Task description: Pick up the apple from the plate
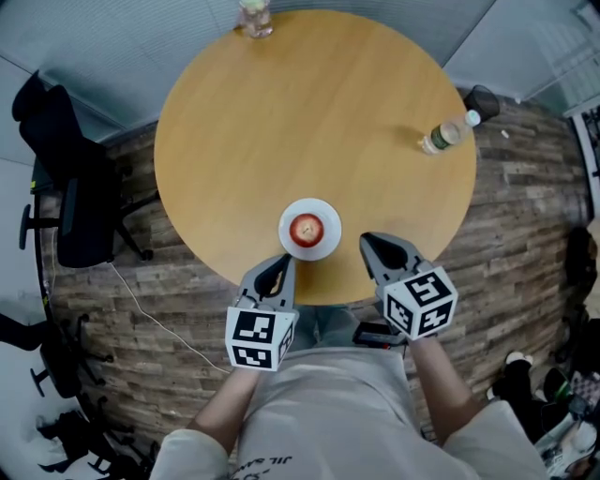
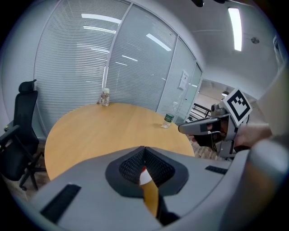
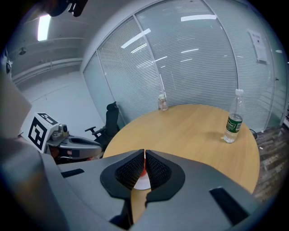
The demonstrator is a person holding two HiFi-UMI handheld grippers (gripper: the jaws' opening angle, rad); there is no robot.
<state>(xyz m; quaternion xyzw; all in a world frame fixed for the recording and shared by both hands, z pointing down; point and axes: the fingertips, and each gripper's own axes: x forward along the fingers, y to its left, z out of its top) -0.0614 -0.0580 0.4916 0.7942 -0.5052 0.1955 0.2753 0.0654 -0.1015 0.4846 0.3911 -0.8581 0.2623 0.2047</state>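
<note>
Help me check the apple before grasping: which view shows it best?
The head view: the apple sits whole on its white plate, unobstructed. Both gripper views show only a red sliver of it through the slit between shut jaws.

A round wooden table [image 1: 309,112] stands on a brown plank floor [image 1: 525,216], a black office chair [image 1: 70,178] nearby, beneath glass walls with slatted blinds [image 2: 81,58] and a ceiling strip light [image 2: 235,27].

Past the closed right tongs [image 3: 144,153] we glimpse only a sliver of apple [image 3: 144,170] and plate [image 3: 141,182] — the picture's edge crops the far jar [image 1: 255,17].
</note>
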